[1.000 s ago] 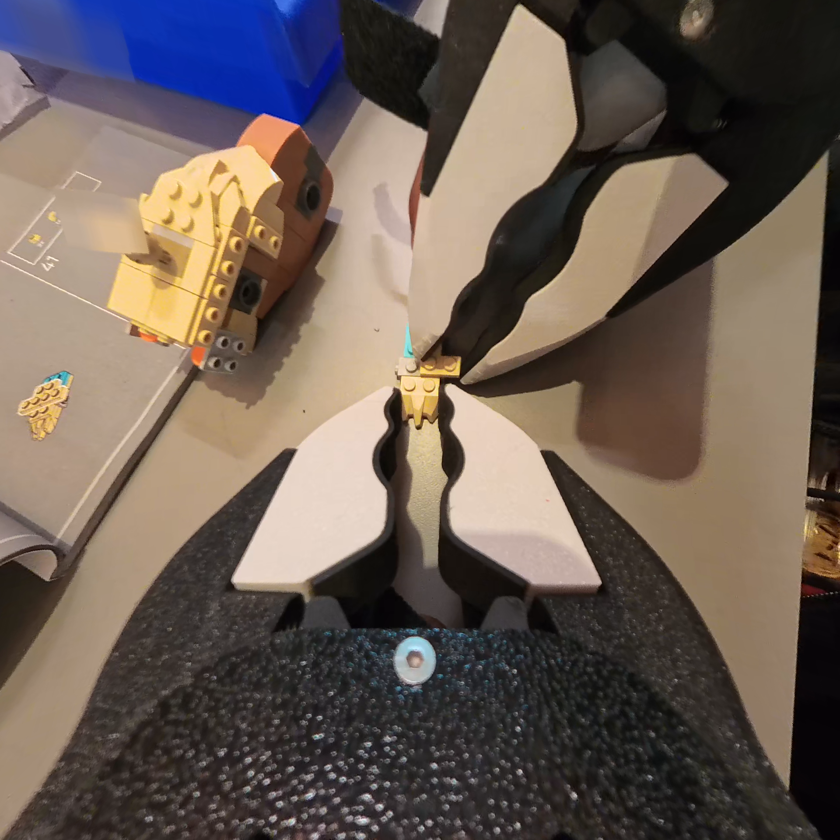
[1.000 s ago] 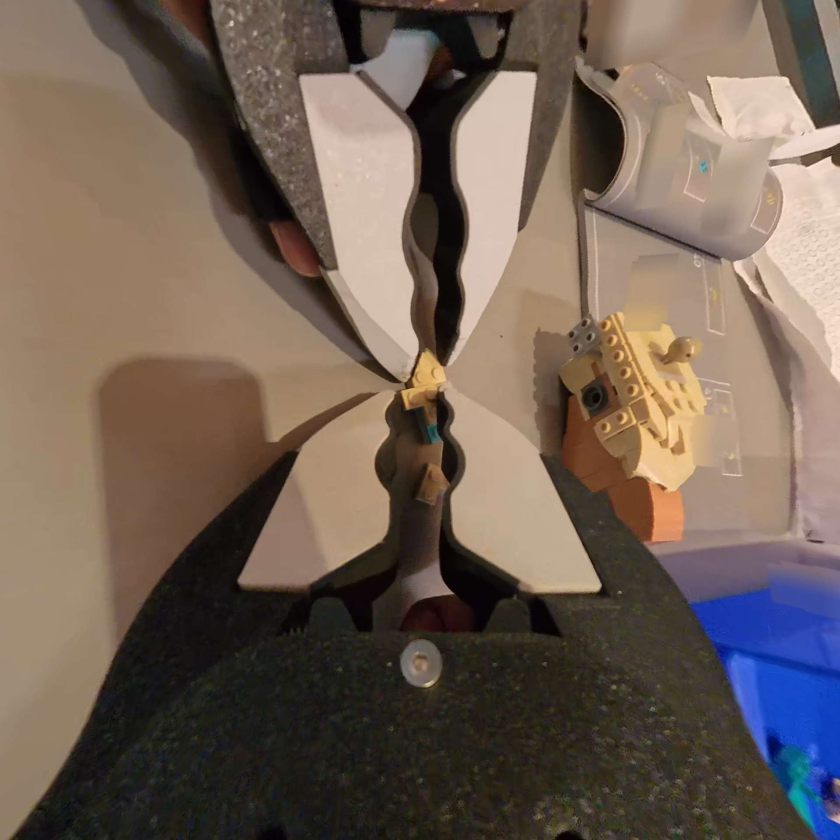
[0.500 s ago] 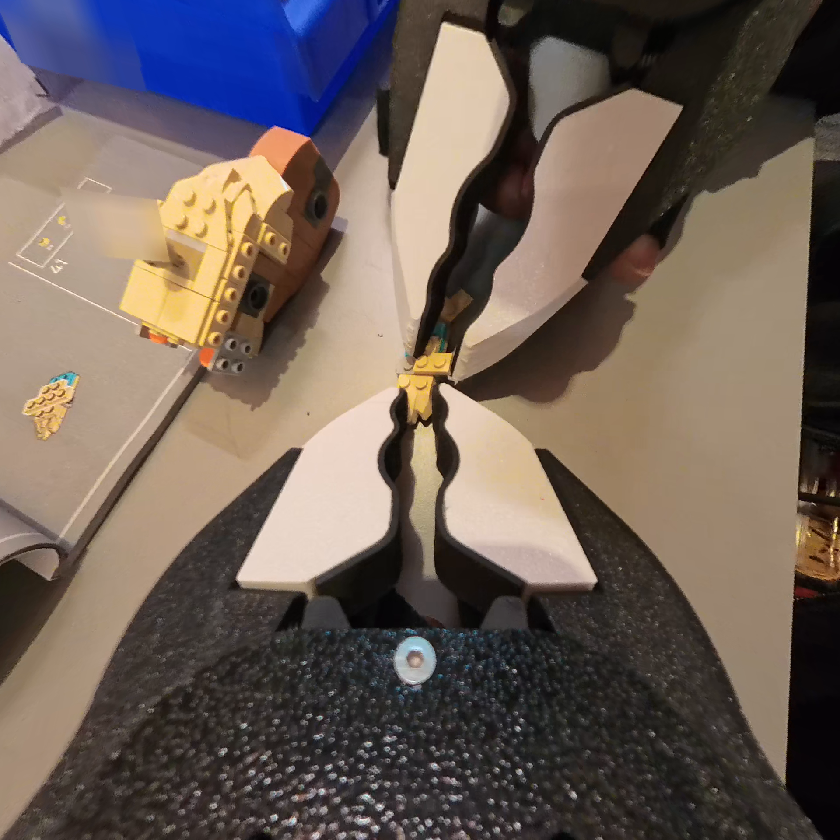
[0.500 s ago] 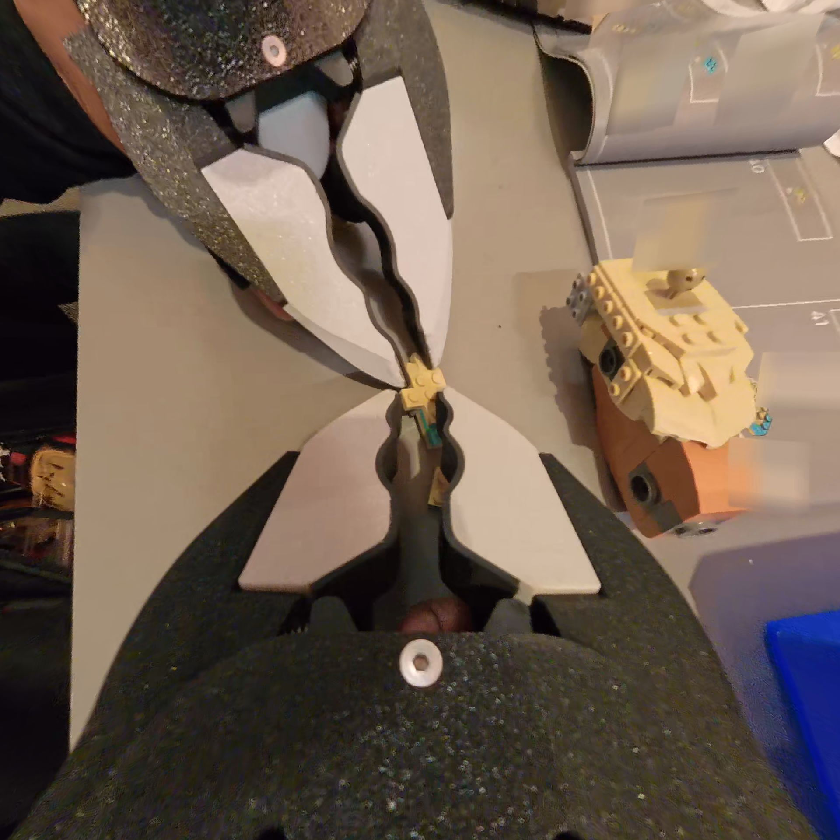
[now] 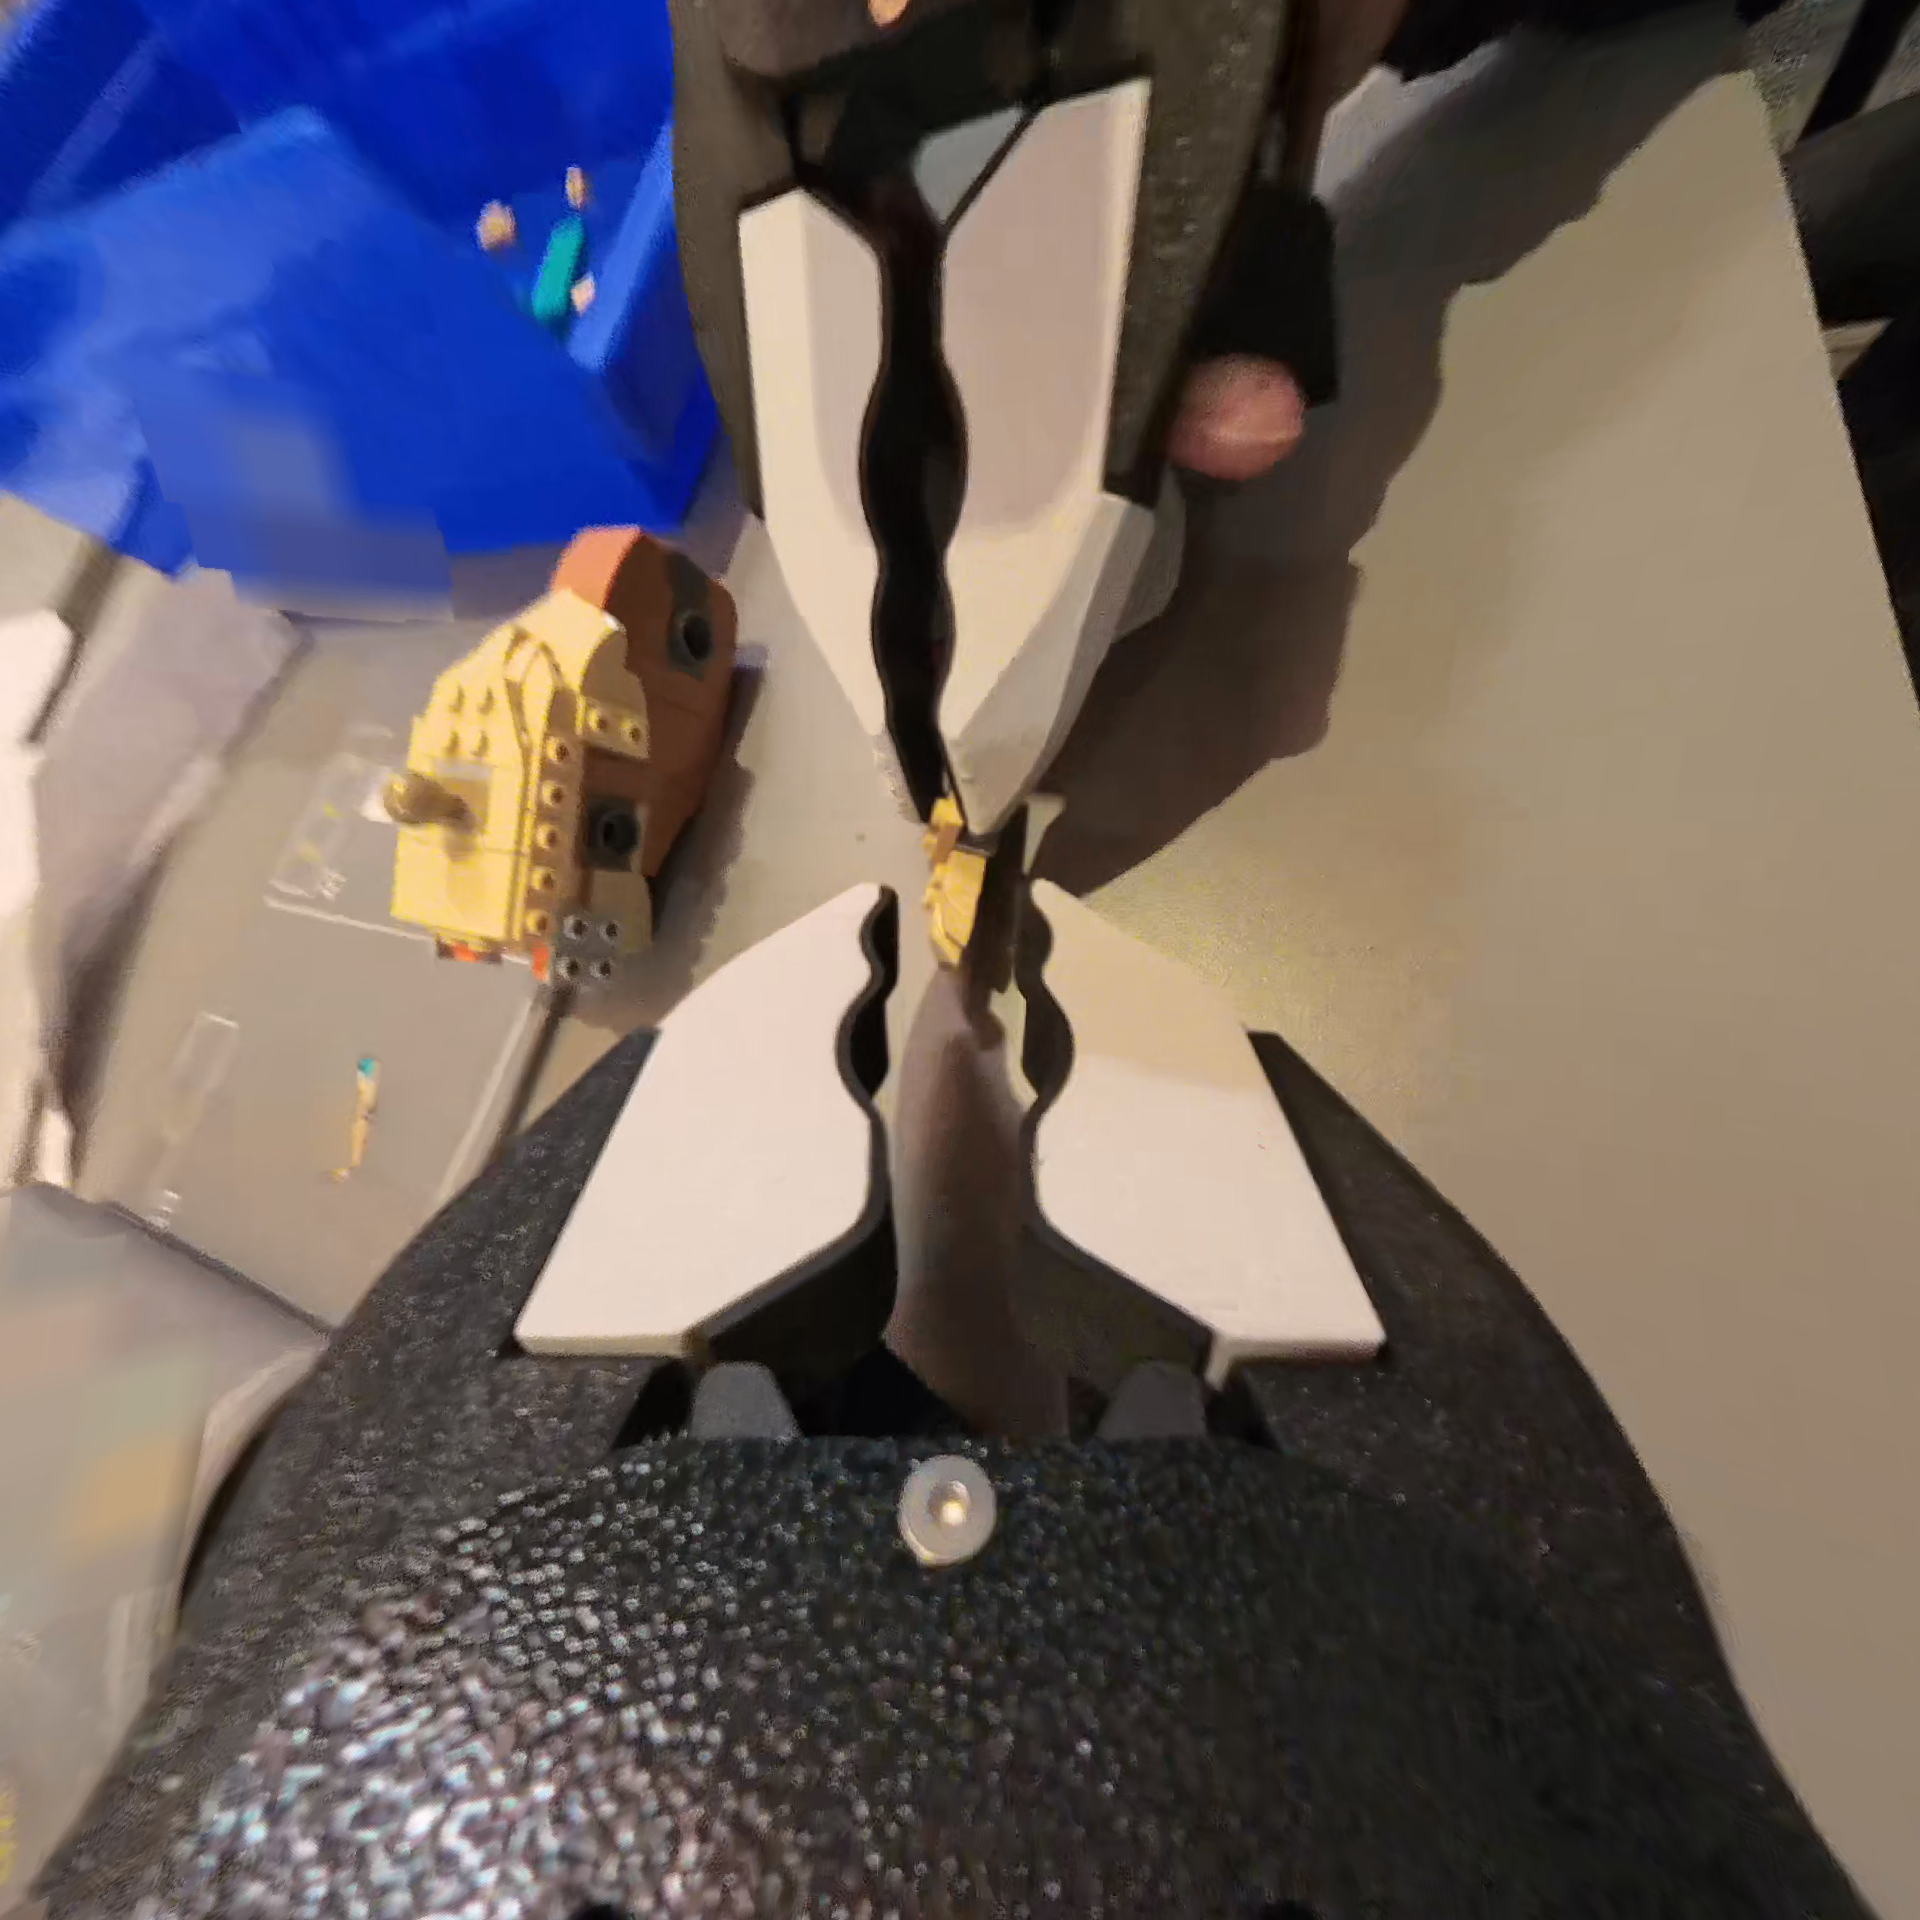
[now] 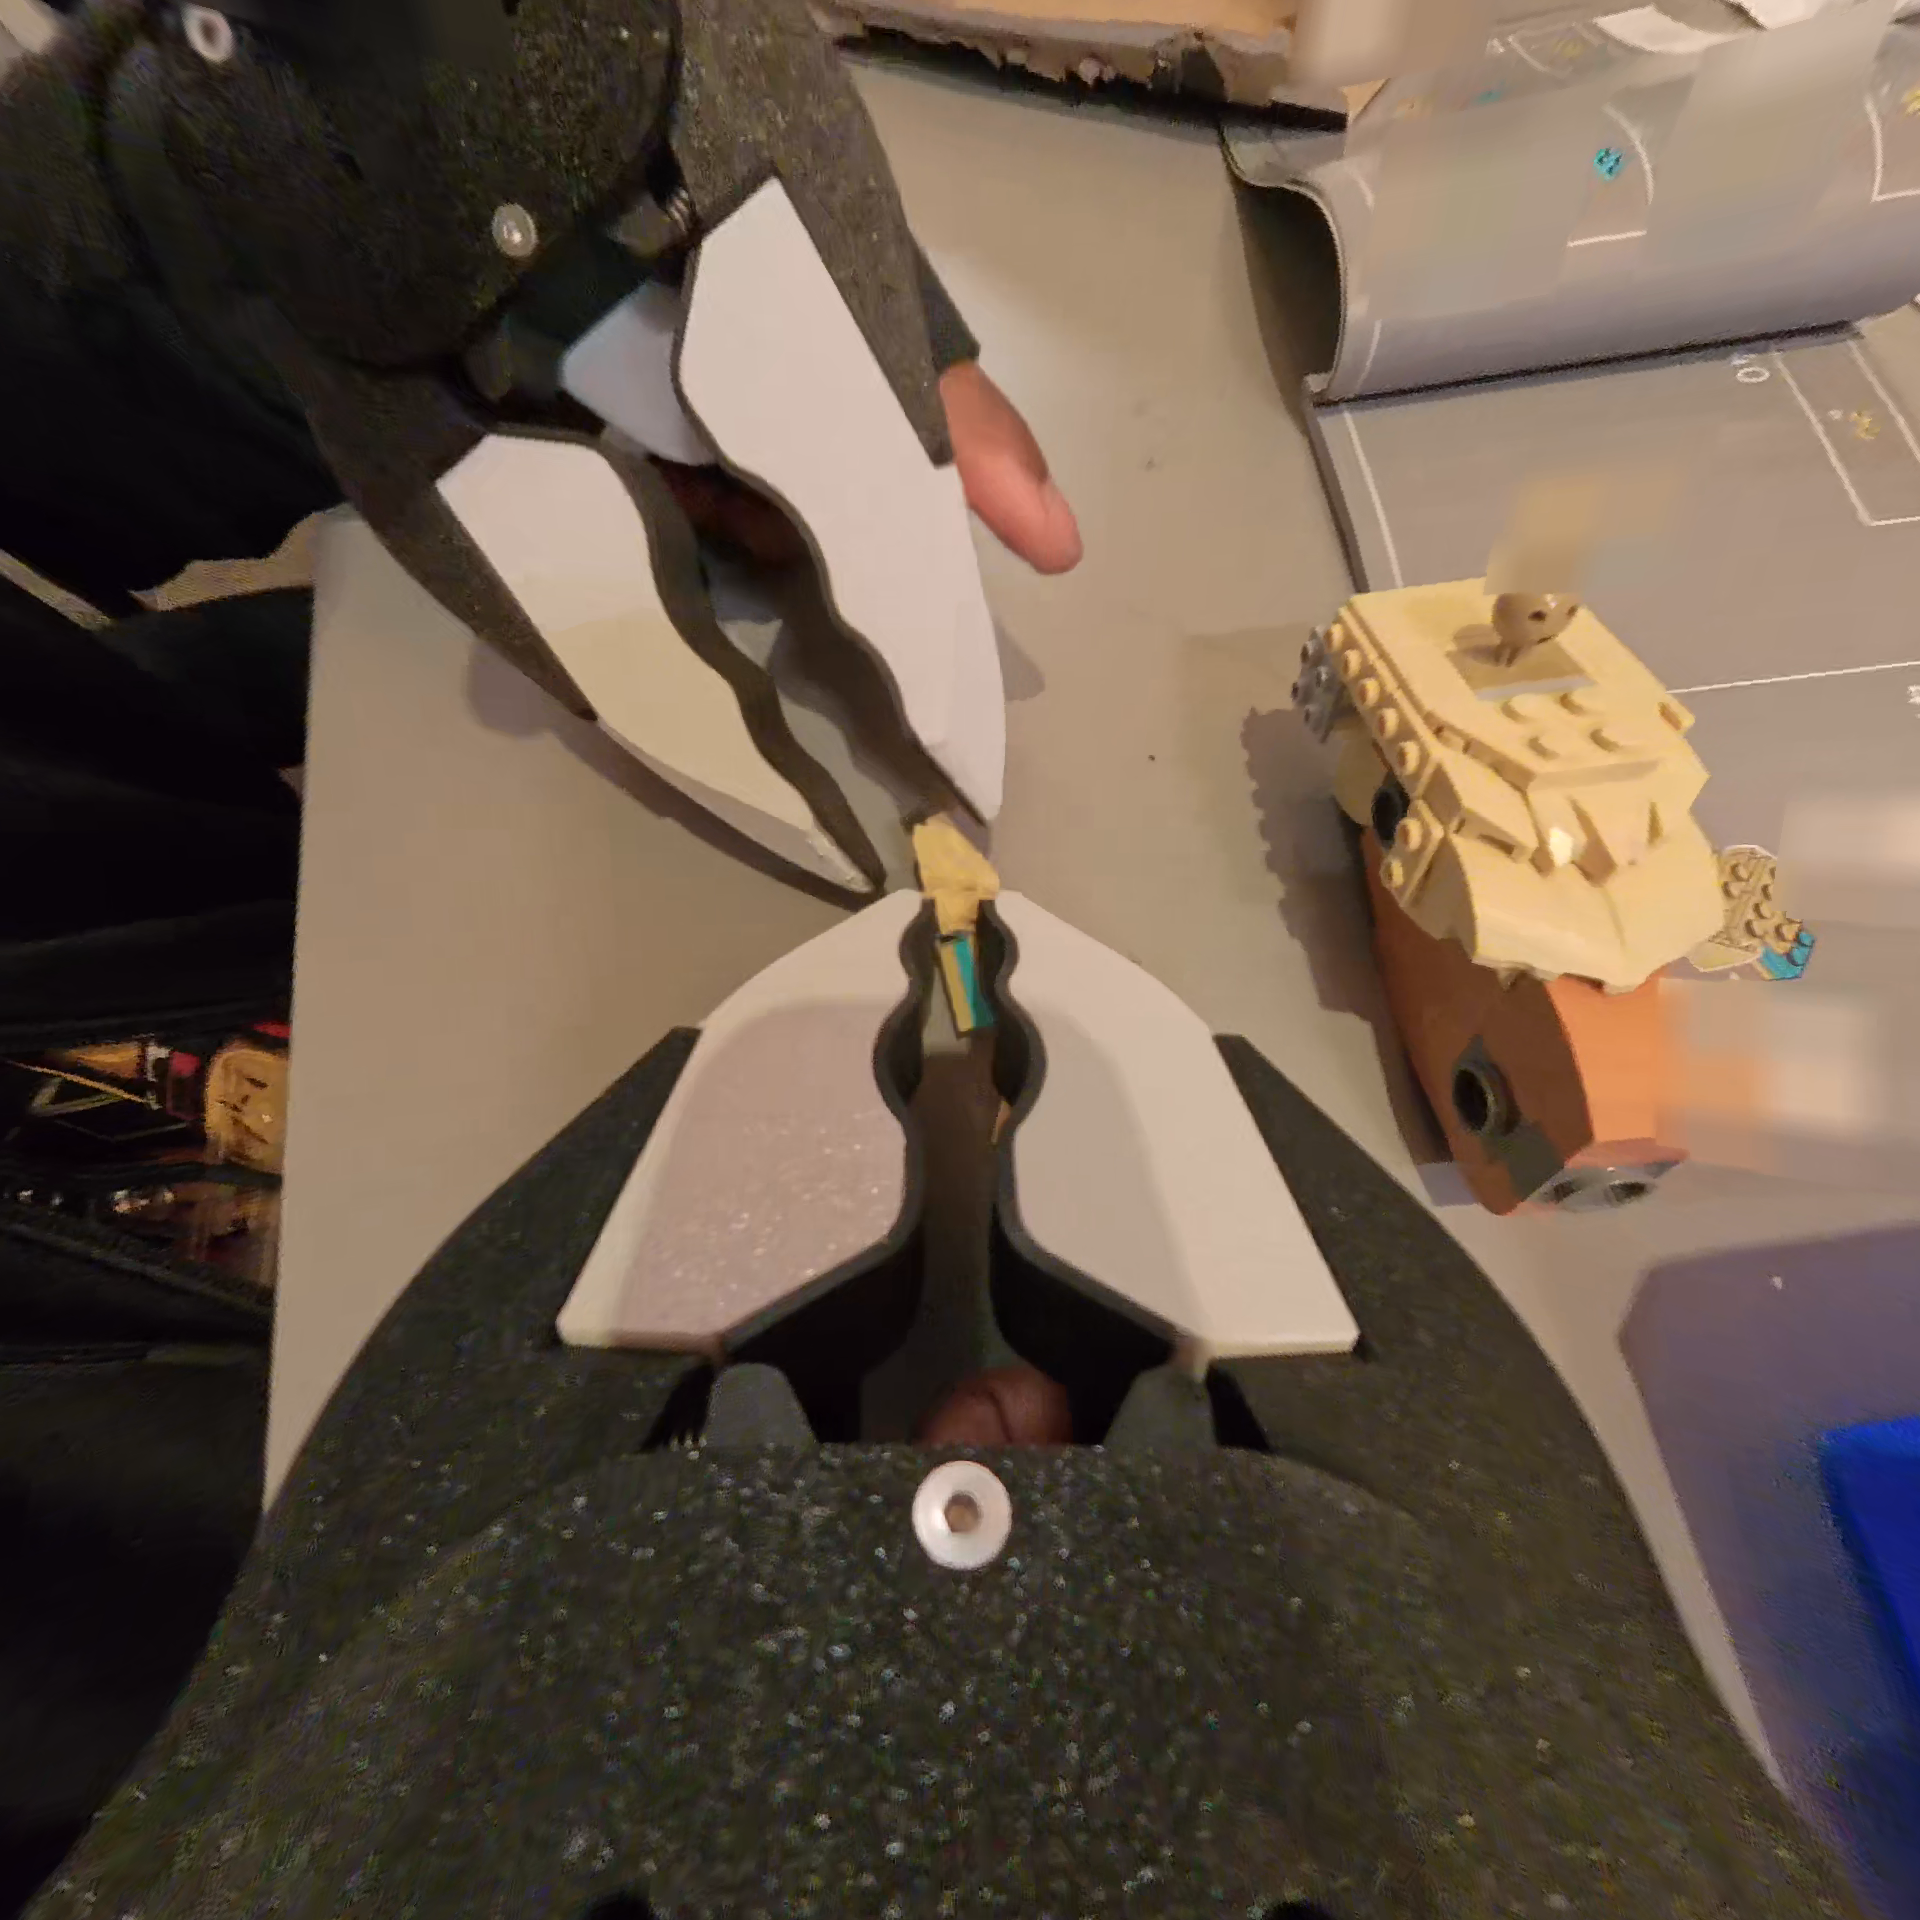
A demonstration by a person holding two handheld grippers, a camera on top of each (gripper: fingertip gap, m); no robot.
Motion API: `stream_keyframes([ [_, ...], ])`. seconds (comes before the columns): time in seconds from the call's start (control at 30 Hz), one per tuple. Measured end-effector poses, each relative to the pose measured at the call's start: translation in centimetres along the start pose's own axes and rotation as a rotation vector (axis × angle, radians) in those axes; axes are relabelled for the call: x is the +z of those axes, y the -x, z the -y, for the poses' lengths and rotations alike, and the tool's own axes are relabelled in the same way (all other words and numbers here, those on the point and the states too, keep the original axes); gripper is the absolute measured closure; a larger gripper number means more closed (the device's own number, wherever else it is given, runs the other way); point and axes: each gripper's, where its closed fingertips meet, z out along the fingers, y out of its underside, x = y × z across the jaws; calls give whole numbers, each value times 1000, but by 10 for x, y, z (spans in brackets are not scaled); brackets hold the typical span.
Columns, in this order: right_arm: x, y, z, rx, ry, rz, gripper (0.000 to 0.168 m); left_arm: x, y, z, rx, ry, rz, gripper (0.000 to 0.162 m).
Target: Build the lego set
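Observation:
A small tan and teal lego sub-assembly (image 6: 961, 935) is pinched in my right gripper (image 6: 956, 920), which is shut on it above the grey table. In the left wrist view the same piece (image 5: 954, 894) hangs from the right gripper's closed tips (image 5: 940, 810). My left gripper (image 5: 961, 899) faces it tip to tip. Its fingers stand apart on either side of the tan end, with a dark gap beside the piece. The left gripper (image 6: 930, 847) also shows in the right wrist view. The larger tan and brown lego model (image 5: 551, 790) (image 6: 1507, 852) lies on the open instruction booklet (image 5: 312, 1091) (image 6: 1662, 468).
A blue bin (image 5: 312, 260) (image 6: 1881, 1558) with several loose pieces stands behind the model. The table edge (image 6: 296, 935) runs close beside the grippers, with dark clutter beyond it. A person's fingertips show on both gripper handles. My left and right fingertips are right by each other.
My left gripper's fingers have parted from the tan piece they were shut on. My right gripper keeps its hold. Both grippers have swung round, so the model and bin sit differently in view.

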Motion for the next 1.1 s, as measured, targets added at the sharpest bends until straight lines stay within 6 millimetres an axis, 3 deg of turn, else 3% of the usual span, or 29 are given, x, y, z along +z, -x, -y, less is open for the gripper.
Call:
stream_keyframes([
  [0.27, -3, 8, 4, -86, -43, 21, 161, -2, 0, 1, 186, -65, -25, 137],
  [0.77, -24, 22, 36, -170, -308, 30, 162, -7, 2, 26, 207, -221, 22, 149],
  [1.1, -26, 25, 36, -218, -318, 0, 161, -9, 7, 28, 306, -147, 105, 153],
])
